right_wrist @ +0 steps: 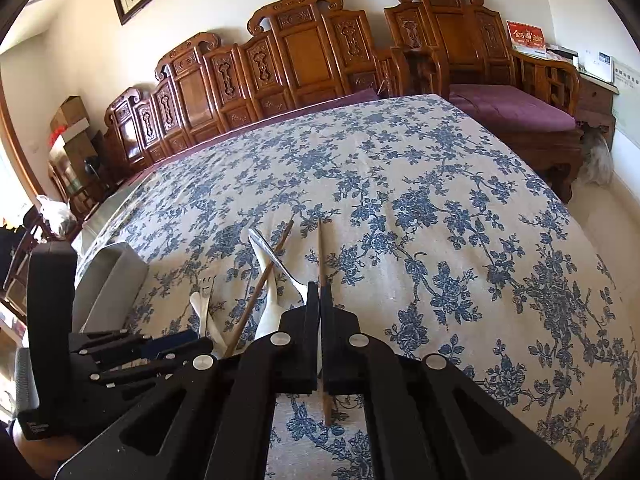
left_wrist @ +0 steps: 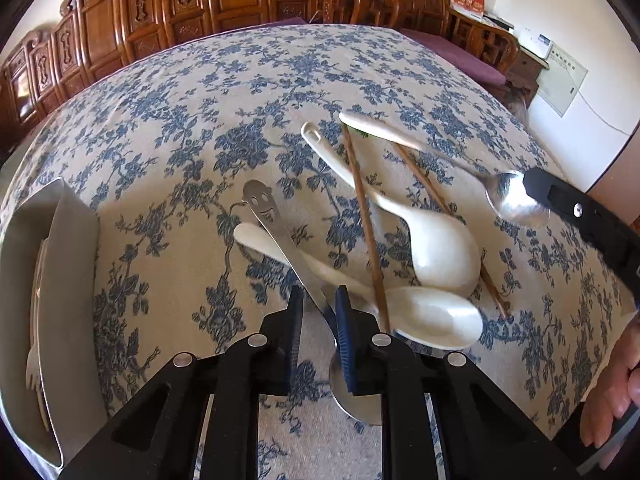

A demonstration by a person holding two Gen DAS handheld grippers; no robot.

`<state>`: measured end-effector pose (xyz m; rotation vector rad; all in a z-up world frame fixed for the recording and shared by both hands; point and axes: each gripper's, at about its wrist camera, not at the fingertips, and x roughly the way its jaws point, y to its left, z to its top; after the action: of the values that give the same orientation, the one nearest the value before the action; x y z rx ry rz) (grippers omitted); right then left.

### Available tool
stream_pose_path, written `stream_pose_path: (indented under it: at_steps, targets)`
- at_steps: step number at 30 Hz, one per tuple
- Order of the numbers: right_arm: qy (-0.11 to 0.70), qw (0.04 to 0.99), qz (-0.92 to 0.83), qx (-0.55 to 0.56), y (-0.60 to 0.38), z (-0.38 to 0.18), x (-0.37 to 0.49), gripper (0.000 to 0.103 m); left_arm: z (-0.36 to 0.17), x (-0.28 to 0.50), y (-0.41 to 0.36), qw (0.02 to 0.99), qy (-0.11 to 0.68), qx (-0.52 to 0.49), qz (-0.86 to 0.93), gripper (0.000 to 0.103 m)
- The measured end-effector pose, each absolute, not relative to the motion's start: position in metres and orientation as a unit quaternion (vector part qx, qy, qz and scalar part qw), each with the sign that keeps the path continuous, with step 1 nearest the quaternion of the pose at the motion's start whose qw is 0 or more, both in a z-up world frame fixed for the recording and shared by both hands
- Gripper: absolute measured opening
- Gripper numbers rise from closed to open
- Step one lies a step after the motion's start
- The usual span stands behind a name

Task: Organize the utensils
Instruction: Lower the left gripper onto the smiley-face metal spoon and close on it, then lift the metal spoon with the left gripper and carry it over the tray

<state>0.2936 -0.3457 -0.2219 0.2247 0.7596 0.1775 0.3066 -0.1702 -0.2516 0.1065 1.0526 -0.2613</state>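
While clamped on smiley steel spoon (left_wrist: 260,204), left tool (left_wrist: 318,304) among white spoons (left_wrist: 440,256), 2 chopsticks (left_wrist: 364,216); right tool (right_wrist: 320,292), jaws together.

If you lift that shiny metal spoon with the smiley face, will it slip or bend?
The smiley-faced steel spoon looks stiff, so it probably won't bend. Its polished handle may slip between the left gripper's fingers. It crosses a white ceramic spoon, so lifting could nudge that.

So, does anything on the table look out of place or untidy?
Yes. The utensils lie in a crossed heap on the tablecloth: a chopstick lies slanted over the white spoons, and the smiley-handled steel spoon crosses another white spoon. The grey tray at the left holds only a fork or so.
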Motion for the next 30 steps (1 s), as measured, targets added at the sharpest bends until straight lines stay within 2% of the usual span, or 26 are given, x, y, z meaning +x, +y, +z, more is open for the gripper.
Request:
stream_pose_path:
  at_steps: [7, 10, 12, 30]
  targets:
    - [0.371, 0.918, 0.091, 0.106, -0.341, -0.222, 0.293, 0.002, -0.254, 0.307, -0.17, 0.853, 0.506, 0.062, -0.114, 0.014]
    - [0.371, 0.919, 0.091, 0.099, -0.339, -0.222, 0.294, 0.002, -0.254, 0.309, -0.167, 0.853, 0.506, 0.059, -0.112, 0.007]
    - [0.371, 0.919, 0.092, 0.096, -0.336, -0.222, 0.294, 0.002, -0.253, 0.308, -0.163, 0.853, 0.506, 0.056, -0.114, 0.005]
    - [0.372, 0.915, 0.132, 0.083, -0.295, -0.217, 0.298, 0.002, -0.203, 0.281, -0.09, 0.883, 0.457, 0.051, -0.096, 0.005]
